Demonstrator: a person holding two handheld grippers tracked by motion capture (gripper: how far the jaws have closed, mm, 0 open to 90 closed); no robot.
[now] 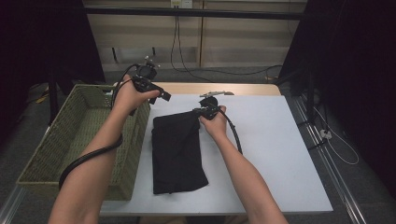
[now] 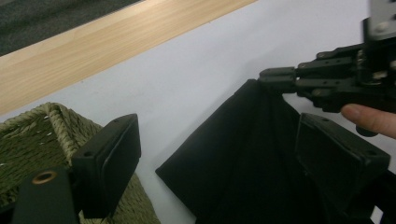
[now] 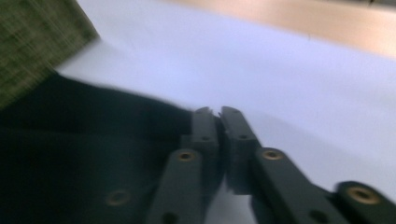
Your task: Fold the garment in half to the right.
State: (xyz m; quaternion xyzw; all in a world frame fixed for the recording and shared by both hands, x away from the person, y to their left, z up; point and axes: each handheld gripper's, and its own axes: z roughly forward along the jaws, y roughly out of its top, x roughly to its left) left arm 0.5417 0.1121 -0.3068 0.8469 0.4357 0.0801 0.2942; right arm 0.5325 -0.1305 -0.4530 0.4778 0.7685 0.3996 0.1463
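Our right tongs point(image 1: 201, 111) are pressed together at the far right corner of the black cloth point(image 1: 177, 151), and from the left gripper view their tips point(image 2: 275, 77) seem to pinch that corner's edge; in the right gripper view the pads meet with almost no gap right beside the dark fabric, though blur keeps us from seeing the cloth between them. The cloth itself lies folded flat on the white tabletop point(image 1: 275, 140), stretching back toward us from those tongs. Our left tongs point(image 1: 156, 91) are spread wide and hold nothing, hovering over the near rim of the woven basket point(image 1: 79, 135), just beside the cloth's far left corner. We judge that the right has taken one corner so the left can take the other and lift the cloth evenly toward the basket.
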